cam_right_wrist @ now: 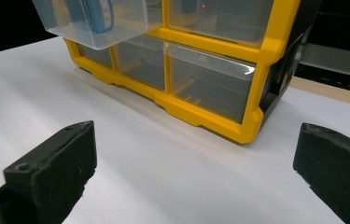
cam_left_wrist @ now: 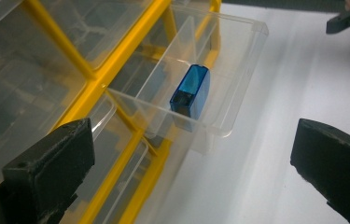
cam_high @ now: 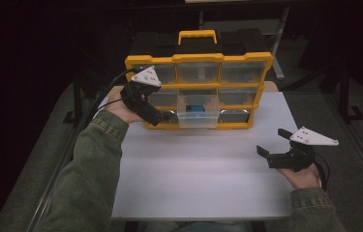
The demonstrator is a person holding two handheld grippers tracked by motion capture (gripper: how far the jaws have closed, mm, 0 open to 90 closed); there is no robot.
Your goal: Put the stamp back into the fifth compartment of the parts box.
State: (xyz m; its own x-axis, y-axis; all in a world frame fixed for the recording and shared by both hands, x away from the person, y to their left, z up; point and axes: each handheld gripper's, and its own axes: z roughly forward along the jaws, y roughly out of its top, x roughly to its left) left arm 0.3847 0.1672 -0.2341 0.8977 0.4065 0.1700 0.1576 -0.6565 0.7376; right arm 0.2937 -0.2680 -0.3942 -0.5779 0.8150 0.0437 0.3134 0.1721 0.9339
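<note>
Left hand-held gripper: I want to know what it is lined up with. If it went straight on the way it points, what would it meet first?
Probably the pulled-out clear drawer holding the blue box. The open left hand-held gripper points at it, though depth is unclear.

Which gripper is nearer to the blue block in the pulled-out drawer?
Left. The left gripper is beside the organizer's front, just left of the open drawer holding the blue block, jaws open. The right gripper hovers over the white table, well off to the right.

Ahead of your jaws, the drawer (cam_left_wrist: 219, 70) is clear glossy plastic, the block (cam_left_wrist: 190, 93) glossy blue; the tabletop (cam_right_wrist: 163, 177) is matt white.
</note>
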